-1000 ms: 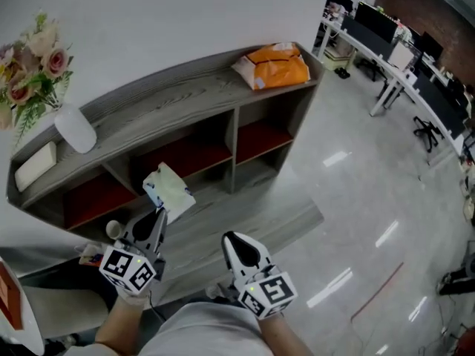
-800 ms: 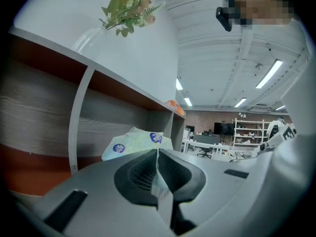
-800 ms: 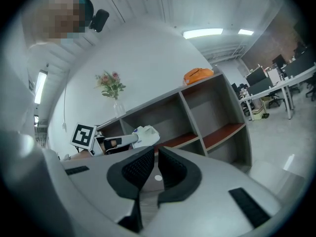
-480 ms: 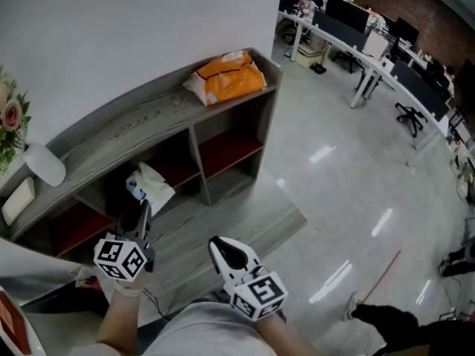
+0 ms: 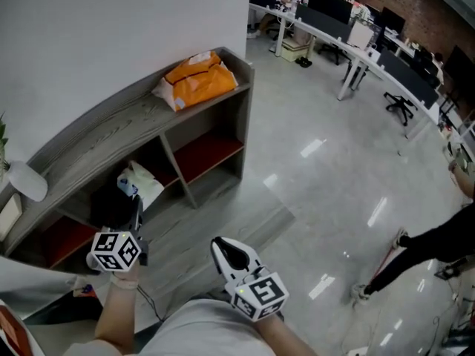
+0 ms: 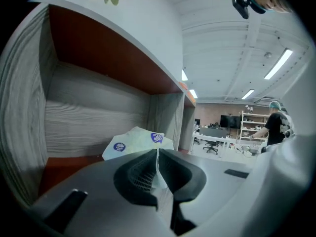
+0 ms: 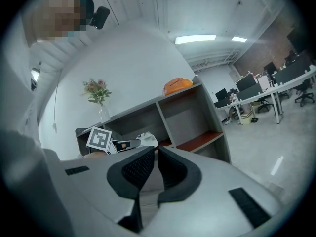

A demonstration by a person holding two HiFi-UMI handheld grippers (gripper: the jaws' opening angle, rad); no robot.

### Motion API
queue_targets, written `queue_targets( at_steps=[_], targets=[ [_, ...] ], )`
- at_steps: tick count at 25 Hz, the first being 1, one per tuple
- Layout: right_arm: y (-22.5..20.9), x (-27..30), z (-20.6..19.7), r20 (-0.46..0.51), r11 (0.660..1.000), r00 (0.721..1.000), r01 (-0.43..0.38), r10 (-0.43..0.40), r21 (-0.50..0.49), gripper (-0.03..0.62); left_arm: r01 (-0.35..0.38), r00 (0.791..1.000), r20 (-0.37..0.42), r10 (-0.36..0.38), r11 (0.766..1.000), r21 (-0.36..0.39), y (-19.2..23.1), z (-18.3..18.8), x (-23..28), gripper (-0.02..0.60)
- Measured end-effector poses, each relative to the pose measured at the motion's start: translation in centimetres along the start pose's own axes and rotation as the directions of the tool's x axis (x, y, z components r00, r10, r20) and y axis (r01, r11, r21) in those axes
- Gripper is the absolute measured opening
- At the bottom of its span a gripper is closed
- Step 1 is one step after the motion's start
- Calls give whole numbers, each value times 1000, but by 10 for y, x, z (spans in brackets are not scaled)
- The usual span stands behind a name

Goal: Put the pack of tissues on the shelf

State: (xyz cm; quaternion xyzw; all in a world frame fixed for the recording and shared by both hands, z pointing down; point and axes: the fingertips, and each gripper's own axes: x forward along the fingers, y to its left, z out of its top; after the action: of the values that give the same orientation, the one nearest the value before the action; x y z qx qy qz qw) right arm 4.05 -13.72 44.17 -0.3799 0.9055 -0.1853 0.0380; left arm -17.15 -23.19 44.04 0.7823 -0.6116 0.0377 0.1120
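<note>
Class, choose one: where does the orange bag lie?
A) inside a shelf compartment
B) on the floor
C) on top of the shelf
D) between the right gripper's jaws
C: the orange bag rests on the top board of the shelf, at one end.

The pale plastic pack of tissues (image 5: 141,188) is in the middle compartment of the grey wooden shelf unit (image 5: 96,136); a crumpled orange bag (image 5: 197,80) lies at its top's right end.
</note>
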Motion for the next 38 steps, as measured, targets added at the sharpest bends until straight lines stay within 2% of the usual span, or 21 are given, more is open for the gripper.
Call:
queue_targets(
  at_steps=[11,13,16,21,25,32,38],
  targets=[
    [-16,-9,-4,-2,999,999,42,-42,10,35,-36,999,-21,36,999,27,5,-9,15,23],
    [-17,-8,-6,-8,999,999,39,-39,12,35,-47,999,-26,48,999,27,8,-11,15,48],
    [-17,-7,-7,-15,999,999,30,-30,13,35,-60,997,-37,61,998,27,9,-13,14,120],
    [-17,-6,-4,-14,1000,1000,12,-11,12,35,-81,996,-26,82,996,21,9,-9,7,160],
    [-21,-2,-2,-24,1000,1000,2,-2,5,35,-91,996,0,91,996,27,3,2,-8,160],
    [-5,25,-5,-76,994,992,-107,106,-16,35,-98,995,-5,98,995,6,-11,0,-52,149],
    [33,55,-19,-138,962,954,-271,265,-28,35,-221,975,-14,220,975,-40,3,-19,-111,107]
  ],
)
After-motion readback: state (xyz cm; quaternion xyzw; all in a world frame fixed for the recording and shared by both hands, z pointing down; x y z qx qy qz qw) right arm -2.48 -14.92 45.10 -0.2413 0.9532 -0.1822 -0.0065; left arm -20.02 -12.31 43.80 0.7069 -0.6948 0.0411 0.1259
